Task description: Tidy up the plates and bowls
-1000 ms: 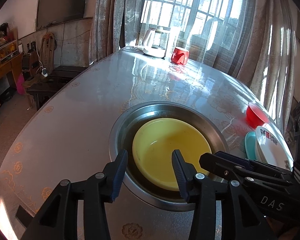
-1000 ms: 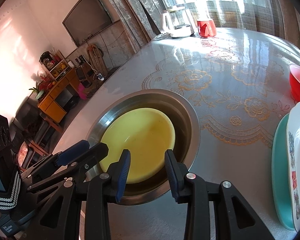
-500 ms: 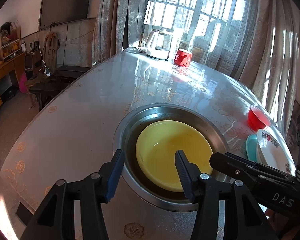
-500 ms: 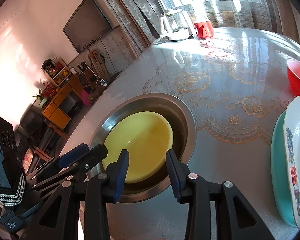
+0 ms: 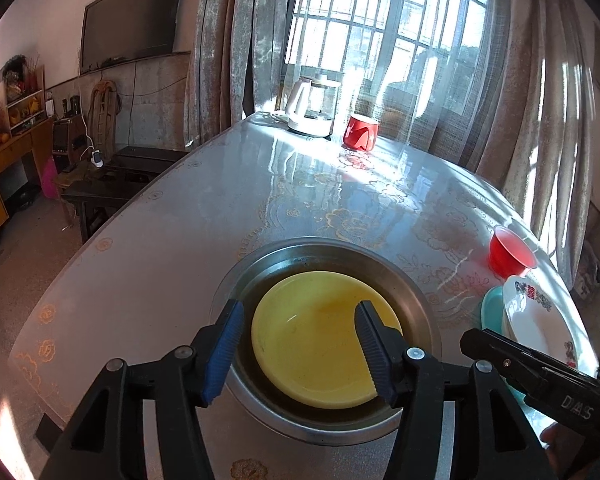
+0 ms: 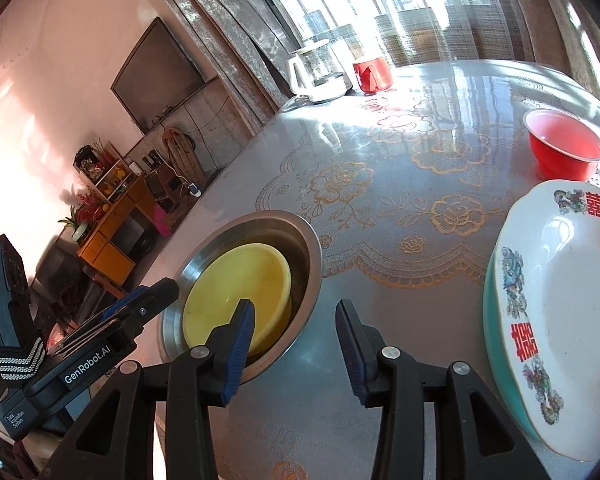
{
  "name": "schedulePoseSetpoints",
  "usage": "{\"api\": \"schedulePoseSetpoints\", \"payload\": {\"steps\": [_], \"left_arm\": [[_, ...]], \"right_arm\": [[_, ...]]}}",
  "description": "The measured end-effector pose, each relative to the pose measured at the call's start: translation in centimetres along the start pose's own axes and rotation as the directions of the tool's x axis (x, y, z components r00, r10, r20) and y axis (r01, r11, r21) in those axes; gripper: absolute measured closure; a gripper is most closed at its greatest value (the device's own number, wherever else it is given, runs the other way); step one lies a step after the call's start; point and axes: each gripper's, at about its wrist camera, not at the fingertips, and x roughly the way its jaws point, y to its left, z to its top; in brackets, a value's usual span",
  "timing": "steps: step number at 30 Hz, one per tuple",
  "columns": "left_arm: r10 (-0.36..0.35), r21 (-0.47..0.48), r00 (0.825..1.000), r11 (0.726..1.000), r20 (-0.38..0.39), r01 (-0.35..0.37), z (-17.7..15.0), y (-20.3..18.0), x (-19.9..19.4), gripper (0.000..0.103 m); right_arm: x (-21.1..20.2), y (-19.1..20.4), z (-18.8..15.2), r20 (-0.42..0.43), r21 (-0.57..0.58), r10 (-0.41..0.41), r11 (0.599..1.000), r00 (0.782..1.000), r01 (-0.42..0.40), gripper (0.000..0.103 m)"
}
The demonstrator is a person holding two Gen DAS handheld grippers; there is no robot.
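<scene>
A yellow bowl (image 5: pixel 324 340) lies inside a round steel basin (image 5: pixel 418 300) sunk in the table; it also shows in the right wrist view (image 6: pixel 240 292). My left gripper (image 5: pixel 298 350) is open and empty, above the bowl's near rim. My right gripper (image 6: pixel 294 344) is open and empty, over the table just right of the basin (image 6: pixel 312 264). A white flowered plate (image 6: pixel 564 304) rests on a teal plate (image 6: pixel 496 344) at the right. A red bowl (image 6: pixel 564 148) stands behind them.
A white kettle (image 5: pixel 310 106) and a red mug (image 5: pixel 362 132) stand at the table's far end by the window. The table edge curves close on the right past the plates. Floor and dark furniture lie to the left.
Both grippers have pulled back and risen from the basin. The right gripper has swung to the right, so the plates fill more of its view. Both stay open.
</scene>
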Motion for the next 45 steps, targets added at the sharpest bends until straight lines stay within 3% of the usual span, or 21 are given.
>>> {"api": "schedulePoseSetpoints", "payload": {"steps": [12,22,26,34,45], "left_arm": [[-0.091,0.191,0.996,0.978,-0.005,0.09,1.5,-8.2,-0.2,0.039],[-0.173,0.299,0.979,0.933,-0.111,0.199,0.8,-14.5,1.3,0.039],[-0.217,0.293,0.964,0.922,-0.154,0.254,0.9,-16.2,2.0,0.039],[-0.209,0.267,0.952,0.927,-0.223,0.266,1.2,-18.0,4.2,0.038],[-0.311,0.215,0.905,0.9,-0.29,0.378,2.3,-20.6,6.9,0.04]], "right_arm": [[-3.9,-3.9,0.5,0.071,0.077,-0.053,0.996,0.996,0.047,0.06],[-8.1,-7.7,0.6,0.151,0.153,-0.121,0.983,0.981,0.097,0.06],[-9.7,-9.6,0.7,0.173,0.191,-0.153,0.974,0.973,0.119,0.06],[-12.2,-13.3,1.6,0.216,0.27,-0.21,0.951,0.954,0.148,0.06],[-14.5,-18.8,2.9,0.217,0.39,-0.292,0.901,0.931,0.191,0.06]]}}
